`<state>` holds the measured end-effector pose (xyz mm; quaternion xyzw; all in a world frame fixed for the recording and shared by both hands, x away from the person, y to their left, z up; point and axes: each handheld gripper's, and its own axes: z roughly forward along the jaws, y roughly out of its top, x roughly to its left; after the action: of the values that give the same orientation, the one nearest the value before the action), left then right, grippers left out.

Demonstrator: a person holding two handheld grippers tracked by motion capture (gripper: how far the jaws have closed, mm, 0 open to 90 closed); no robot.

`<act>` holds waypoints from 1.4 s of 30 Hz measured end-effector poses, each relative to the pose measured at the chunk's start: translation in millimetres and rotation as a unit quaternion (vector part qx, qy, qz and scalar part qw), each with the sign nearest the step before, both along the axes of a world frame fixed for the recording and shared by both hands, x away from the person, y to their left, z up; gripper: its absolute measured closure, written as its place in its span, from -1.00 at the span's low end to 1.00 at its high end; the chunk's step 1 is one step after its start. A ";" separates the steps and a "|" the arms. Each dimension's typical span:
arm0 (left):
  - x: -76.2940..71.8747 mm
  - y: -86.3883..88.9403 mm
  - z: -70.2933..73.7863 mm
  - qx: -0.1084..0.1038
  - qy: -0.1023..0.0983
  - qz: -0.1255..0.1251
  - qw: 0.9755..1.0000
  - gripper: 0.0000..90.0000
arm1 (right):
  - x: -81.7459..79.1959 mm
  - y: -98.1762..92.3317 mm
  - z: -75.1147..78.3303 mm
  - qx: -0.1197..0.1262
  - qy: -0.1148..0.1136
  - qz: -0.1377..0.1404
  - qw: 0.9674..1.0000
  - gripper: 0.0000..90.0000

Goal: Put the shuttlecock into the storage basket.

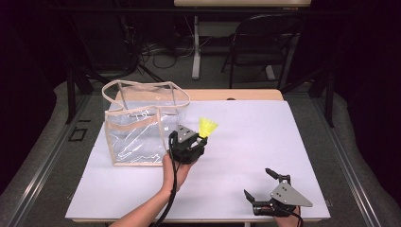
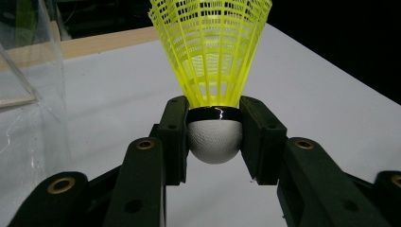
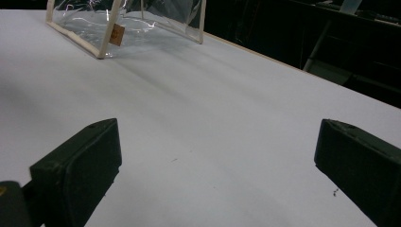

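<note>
A yellow shuttlecock (image 1: pixel 207 126) with a white cork base (image 2: pixel 215 141) is held above the white table, skirt pointing up and away. My left gripper (image 1: pixel 201 138) is shut on the shuttlecock's base, its black jaws pressing the cork from both sides (image 2: pixel 215 137). It hovers just right of a clear plastic bag (image 1: pixel 142 124) with cream trim, which stands open on the table's left half. My right gripper (image 1: pixel 257 184) rests low near the front right edge, jaws spread wide with nothing between them (image 3: pixel 213 165).
The white table sheet (image 1: pixel 246 137) has bare room across its middle and right. The bag's corner (image 3: pixel 113 33) lies far ahead in the right gripper view. A dark folding chair (image 1: pixel 265 42) and a table leg (image 1: pixel 195 47) stand behind the table.
</note>
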<state>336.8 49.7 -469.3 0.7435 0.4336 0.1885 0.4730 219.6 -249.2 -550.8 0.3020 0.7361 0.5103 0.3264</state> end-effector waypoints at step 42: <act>13.2 18.8 30.0 0.010 -0.030 0.001 1.000 0.43 | -0.3 -0.2 0.2 -0.002 0.000 0.000 1.000 -0.98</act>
<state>350.0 68.5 -439.3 0.7421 0.4179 0.2151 0.4779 219.3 -249.4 -550.6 0.3016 0.7369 0.5087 0.3274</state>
